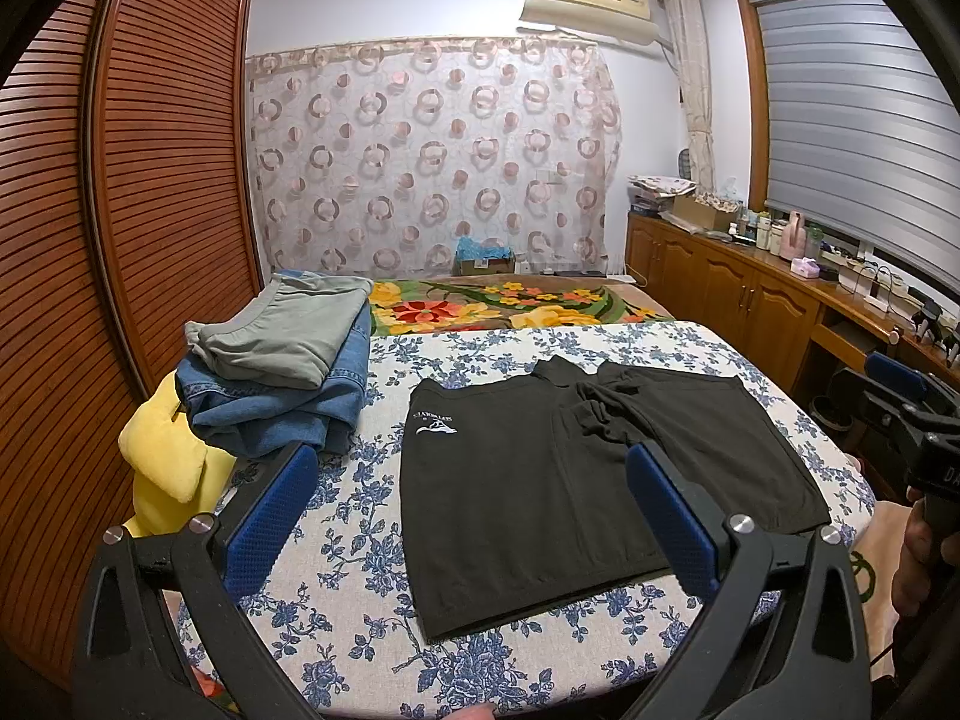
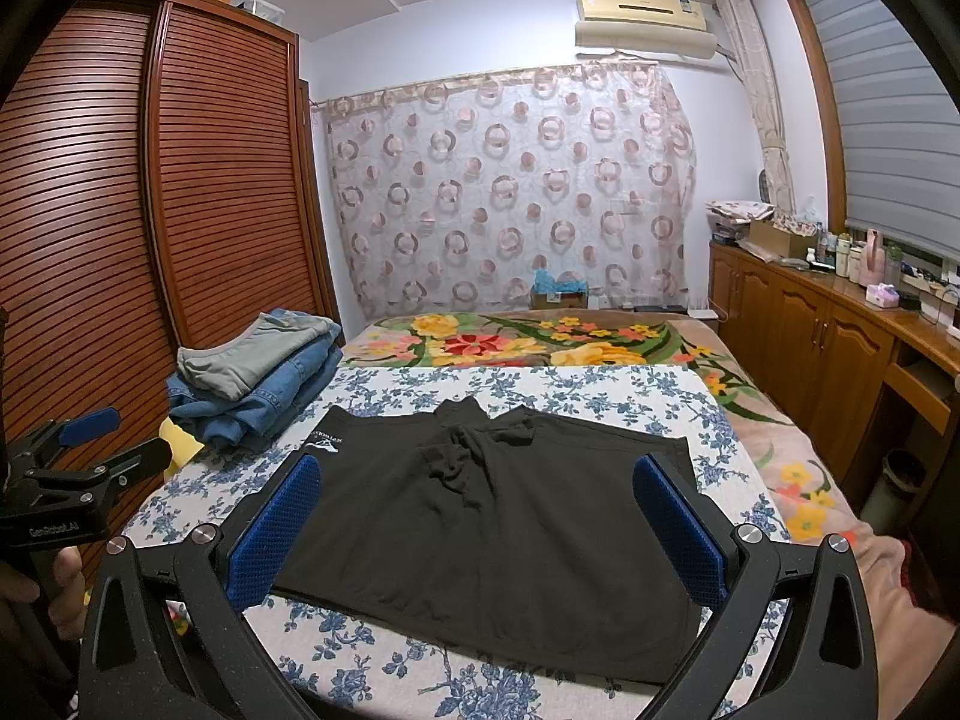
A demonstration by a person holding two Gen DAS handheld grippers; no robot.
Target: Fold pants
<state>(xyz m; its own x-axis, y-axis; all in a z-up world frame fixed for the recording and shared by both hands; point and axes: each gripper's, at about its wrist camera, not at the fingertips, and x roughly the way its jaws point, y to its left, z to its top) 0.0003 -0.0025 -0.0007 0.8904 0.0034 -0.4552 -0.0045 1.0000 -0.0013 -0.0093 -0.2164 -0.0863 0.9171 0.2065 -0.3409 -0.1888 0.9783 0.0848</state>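
Black pants (image 1: 540,480) with a small white logo lie flat on the blue-flowered cloth (image 1: 372,540), legs spread toward me, the crotch bunched at the far middle. My left gripper (image 1: 474,510) hovers open above their near left part with nothing between its blue pads. From the right wrist view the same black pants (image 2: 492,528) fill the middle, and my right gripper (image 2: 486,528) is held open over them, empty. The right gripper's body (image 1: 900,420) shows at the right edge of the left view; the left gripper (image 2: 90,444) shows at the left edge of the right view.
A stack of folded clothes, grey on denim (image 1: 282,366), sits at the bed's far left over a yellow item (image 1: 162,456). A flowered blanket (image 1: 510,300) lies beyond. A slatted wardrobe (image 1: 120,210) stands left, wooden cabinets (image 1: 750,294) right. A hand (image 2: 36,582) holds the left tool.
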